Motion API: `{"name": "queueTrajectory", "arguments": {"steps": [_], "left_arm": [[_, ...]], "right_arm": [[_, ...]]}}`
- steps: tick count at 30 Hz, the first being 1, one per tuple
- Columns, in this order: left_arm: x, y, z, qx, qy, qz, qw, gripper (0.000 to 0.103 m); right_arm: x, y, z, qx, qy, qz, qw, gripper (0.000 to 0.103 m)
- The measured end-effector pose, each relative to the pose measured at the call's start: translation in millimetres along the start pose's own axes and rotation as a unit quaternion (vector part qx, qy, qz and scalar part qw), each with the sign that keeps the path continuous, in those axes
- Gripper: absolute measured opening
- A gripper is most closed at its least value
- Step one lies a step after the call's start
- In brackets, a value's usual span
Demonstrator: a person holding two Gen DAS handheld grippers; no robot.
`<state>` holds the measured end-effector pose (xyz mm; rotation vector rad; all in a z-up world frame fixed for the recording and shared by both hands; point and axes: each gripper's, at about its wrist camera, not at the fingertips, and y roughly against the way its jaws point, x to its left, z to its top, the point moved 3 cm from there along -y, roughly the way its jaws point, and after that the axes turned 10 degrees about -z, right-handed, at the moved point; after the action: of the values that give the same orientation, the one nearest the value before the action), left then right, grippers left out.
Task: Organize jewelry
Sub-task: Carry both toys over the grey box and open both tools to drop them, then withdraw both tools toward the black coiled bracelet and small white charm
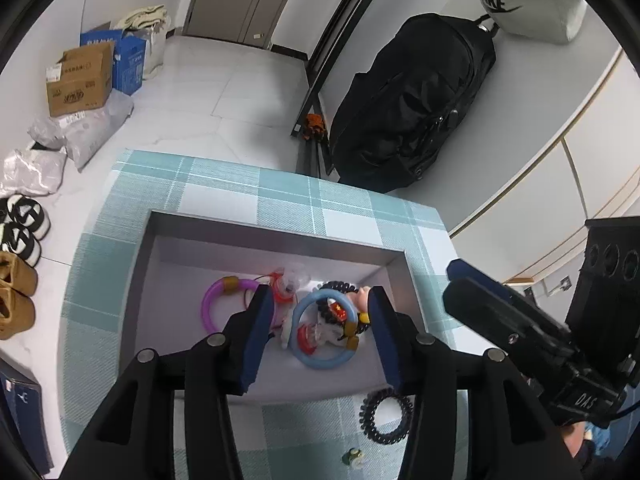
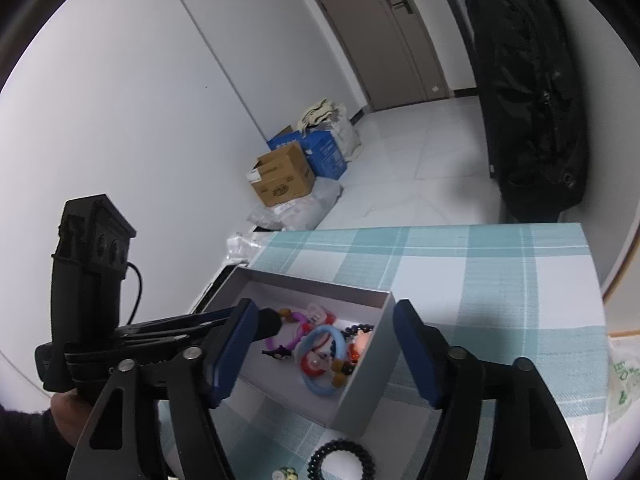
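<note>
Black coil hair tie [image 1: 386, 415] & small green charm [image 1: 353, 458] left on tablecloth [image 1: 280, 188] near front edge, outside grey box [image 1: 276, 226]. Left gripper [image 1: 318, 334], right gripper [image 2: 320, 354] both agape, empty. Bangles [image 1: 320, 330] boxed. Next: grab tie, drop in box.

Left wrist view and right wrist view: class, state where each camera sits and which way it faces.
Left wrist view: on the left tongs, looking steeply down into the grey box over the blue ring; its own open fingers show, the right tongs at right.
Right wrist view: on the right tongs, looking down across the box from its right; open fingers, left tongs and a hand show.
Shared: box, blue ring, black coil hair tie, checked cloth.
</note>
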<state>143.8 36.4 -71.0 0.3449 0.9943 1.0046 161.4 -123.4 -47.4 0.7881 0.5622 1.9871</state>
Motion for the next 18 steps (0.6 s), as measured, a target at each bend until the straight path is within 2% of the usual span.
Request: {"name": "queueTrajectory", "arguments": {"steps": [3,5,9,10,13,15,18], "left_arm": [[-4.3,6.8,-4.0,-0.007,-0.012,0.003,0.9999,0.053],[-7.5,10.0,-7.3,-0.007,-0.020,0.008,0.9997,0.059],[-11.9,16.8,-15.6,-0.016,-0.041,0.026,0.9987,0.060],[-13.2,19.3,-17.7,-0.023,-0.044,0.028,0.9984,0.060],[-16.0,26.6,-22.9,-0.042,-0.049,0.029,0.9975,0.060],[-16.8,31.5,-26.2,-0.053,-0.047,0.019,0.9973,0.061],[-20.4,33.9,-32.4,-0.060,-0.057,0.024,0.9963,0.062]], "right_arm": [[-1.0,5.5,-2.1,-0.009,0.001,-0.009,1.000,0.079],[-3.1,10.3,-4.3,-0.018,0.002,-0.021,1.000,0.086],[-7.5,20.7,-11.5,-0.030,0.002,-0.053,0.998,0.094],[-8.7,22.3,-12.8,-0.030,0.003,-0.066,0.997,0.102],[-12.7,28.5,-20.8,-0.027,0.002,-0.092,0.995,0.103],[-14.7,31.2,-25.7,-0.020,-0.001,-0.093,0.995,0.103],[-17.0,35.0,-33.9,-0.012,-0.003,-0.101,0.995,0.103]]}}
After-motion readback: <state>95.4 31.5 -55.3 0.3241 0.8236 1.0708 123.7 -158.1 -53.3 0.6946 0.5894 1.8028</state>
